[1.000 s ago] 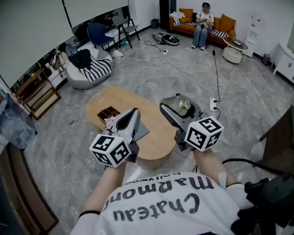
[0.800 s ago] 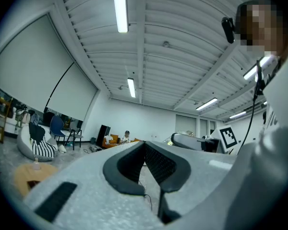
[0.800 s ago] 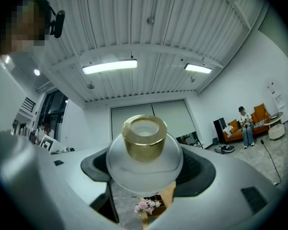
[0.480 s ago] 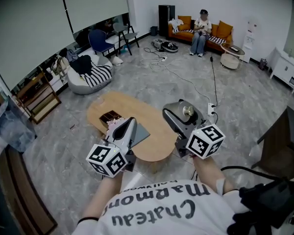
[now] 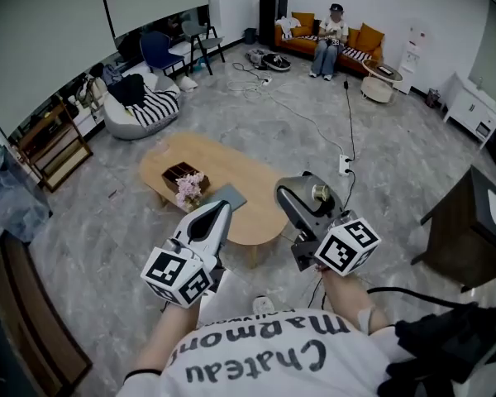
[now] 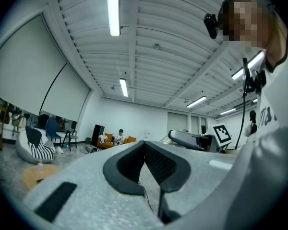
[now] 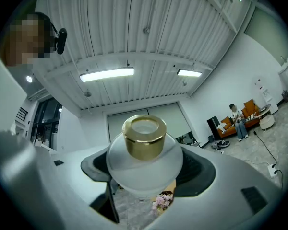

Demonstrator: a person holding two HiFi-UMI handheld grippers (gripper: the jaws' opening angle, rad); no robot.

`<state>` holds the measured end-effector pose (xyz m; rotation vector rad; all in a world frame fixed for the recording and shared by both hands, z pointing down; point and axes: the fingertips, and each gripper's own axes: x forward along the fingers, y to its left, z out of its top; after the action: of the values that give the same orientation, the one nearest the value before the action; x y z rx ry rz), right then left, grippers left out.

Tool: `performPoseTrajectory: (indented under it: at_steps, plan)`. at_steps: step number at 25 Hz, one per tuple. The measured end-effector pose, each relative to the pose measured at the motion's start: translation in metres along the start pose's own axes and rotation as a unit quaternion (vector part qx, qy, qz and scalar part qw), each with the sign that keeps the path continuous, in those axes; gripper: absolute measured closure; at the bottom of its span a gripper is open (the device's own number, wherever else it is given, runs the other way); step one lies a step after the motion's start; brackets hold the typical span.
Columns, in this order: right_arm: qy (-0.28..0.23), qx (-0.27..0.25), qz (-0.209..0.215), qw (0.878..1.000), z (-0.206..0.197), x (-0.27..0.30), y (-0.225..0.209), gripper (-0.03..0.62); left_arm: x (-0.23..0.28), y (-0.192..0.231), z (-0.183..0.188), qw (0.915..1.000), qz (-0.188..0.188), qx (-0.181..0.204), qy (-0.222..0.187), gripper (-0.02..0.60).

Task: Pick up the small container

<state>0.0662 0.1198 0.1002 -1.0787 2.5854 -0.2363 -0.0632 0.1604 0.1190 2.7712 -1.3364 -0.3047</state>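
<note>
The small container is a round frosted glass jar with a gold cap. My right gripper is shut on it, its dark pads pressing both sides of the body. In the head view the small container shows between the right gripper's jaws, held up in the air to the right of the oval wooden table. My left gripper hovers over the table's near edge. In the left gripper view, the left gripper has its black pads meeting at the tips with nothing held.
On the table stand pink flowers, a dark box and a grey flat item. A power strip and cables cross the floor. A dark cabinet stands at right. A person sits on the far orange sofa.
Both grippers have drawn back from the table toward my body, and the table now lies farther ahead. The right gripper still holds the container; the left stays shut.
</note>
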Motion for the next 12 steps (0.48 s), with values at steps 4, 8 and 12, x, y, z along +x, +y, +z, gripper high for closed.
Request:
performPoseTrajectory:
  at_steps: [4,8,12]
  plan:
    - [0.006,-0.007,-0.007,1.000,-0.010,-0.018,0.022,0.253,-0.026,-0.016,-0.003,0.9998,-0.005,0.016,0.005,0.566]
    - [0.000,-0.004,-0.016,1.000,-0.011,-0.031,0.037,0.253,-0.048,-0.022,-0.004,0.9998,-0.001,0.016,0.009,0.566]
    - [0.011,0.003,-0.020,1.000,-0.022,-0.047,0.050,0.253,-0.073,-0.025,-0.014,0.9999,0.011,0.003,0.008,0.567]
